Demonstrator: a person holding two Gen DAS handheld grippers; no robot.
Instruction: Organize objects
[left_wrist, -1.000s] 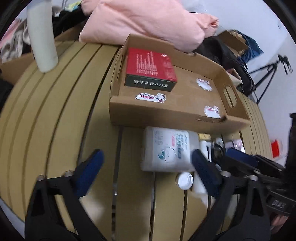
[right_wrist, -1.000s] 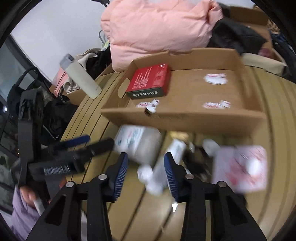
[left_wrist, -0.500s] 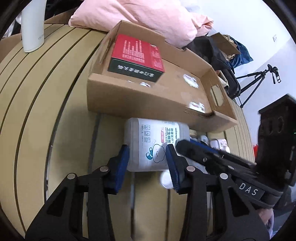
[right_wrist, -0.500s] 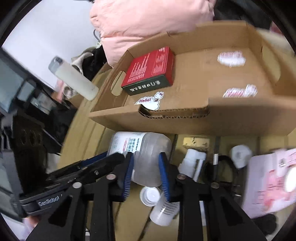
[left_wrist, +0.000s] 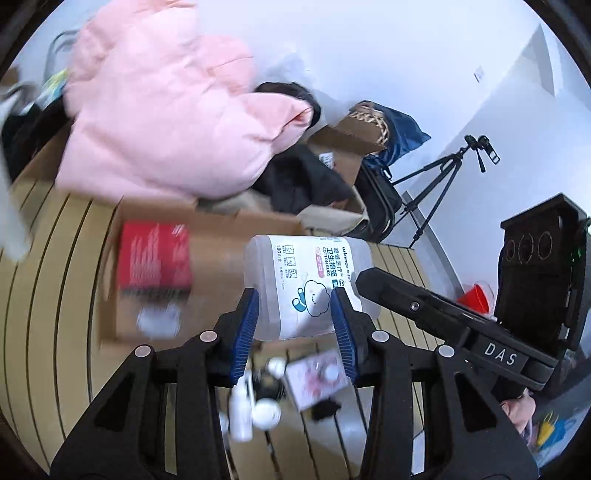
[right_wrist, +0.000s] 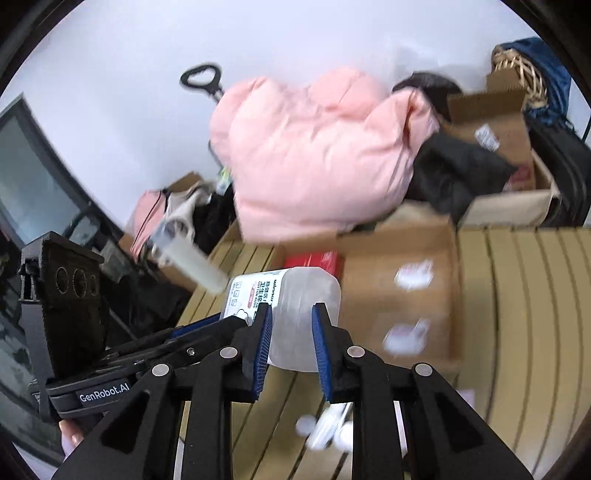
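Observation:
A translucent cotton-bud box (left_wrist: 306, 284) with a white label is held in the air above the slatted wooden table (left_wrist: 48, 280). My left gripper (left_wrist: 295, 317) is shut on its lower part. My right gripper (right_wrist: 290, 332) is shut on its other side, where the box (right_wrist: 295, 317) shows again. The open cardboard tray (left_wrist: 218, 251) lies behind and below, with a red box (left_wrist: 153, 254) inside. The tray (right_wrist: 399, 288) and red box (right_wrist: 314, 260) also show in the right wrist view.
Small white bottles and caps (left_wrist: 251, 402) and a pink packet (left_wrist: 317, 376) lie on the table below. A pink jacket (left_wrist: 162, 122) and cardboard boxes (right_wrist: 495, 147) crowd the back. A white tumbler (right_wrist: 188, 254) stands at the left. A tripod (left_wrist: 443, 184) stands off the table.
Both grippers closed on the cotton-bud box and lifted it off the table; it now hangs above the tray's front edge. The views are tilted up and blurred with motion.

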